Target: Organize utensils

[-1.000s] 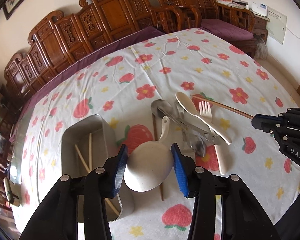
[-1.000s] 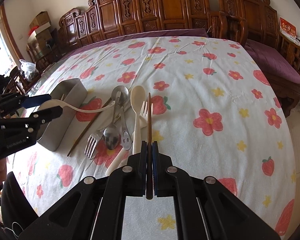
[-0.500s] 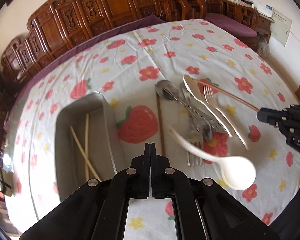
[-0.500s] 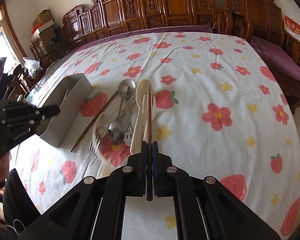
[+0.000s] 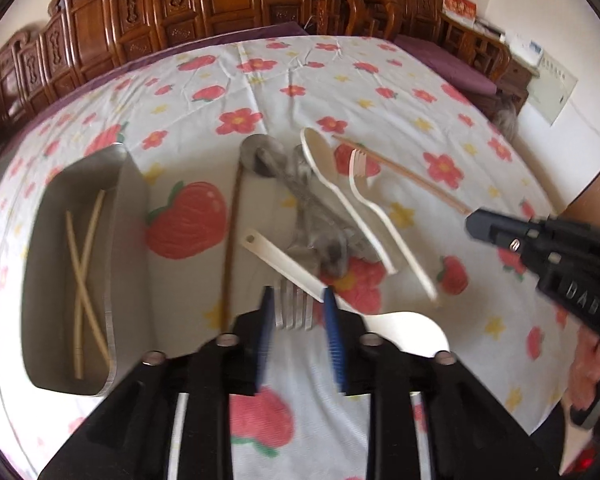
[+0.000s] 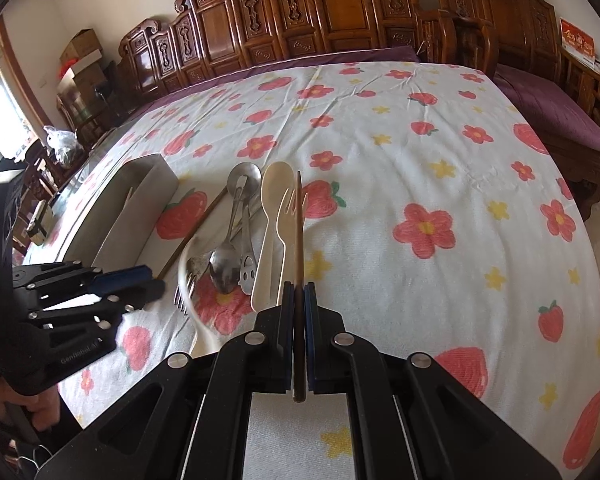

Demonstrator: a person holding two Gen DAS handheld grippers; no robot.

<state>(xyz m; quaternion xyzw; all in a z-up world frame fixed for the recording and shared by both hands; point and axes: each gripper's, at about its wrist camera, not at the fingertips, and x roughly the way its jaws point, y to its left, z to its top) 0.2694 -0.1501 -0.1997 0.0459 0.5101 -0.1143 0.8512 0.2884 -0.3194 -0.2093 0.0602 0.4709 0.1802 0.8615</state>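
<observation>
My left gripper hangs low over the cloth, its jaws opening. Metal fork tines show in the gap, and no pad presses on anything. A white soup spoon lies slanted across the fork, its bowl behind my right-hand finger. My right gripper is shut on a brown chopstick that points out over the utensil pile. That pile holds a metal ladle, a white plastic spoon, a white fork and a second brown chopstick.
A metal tray stands left of the pile with light chopsticks crossed inside. Carved wooden chairs line the far side of the table. A person's hand holds the right gripper at the right edge.
The white soup spoon left my left gripper, fell to the right and now lies on the cloth by the pile. The left jaws shut, then parted, and the gripper sank. The right gripper stayed put.
</observation>
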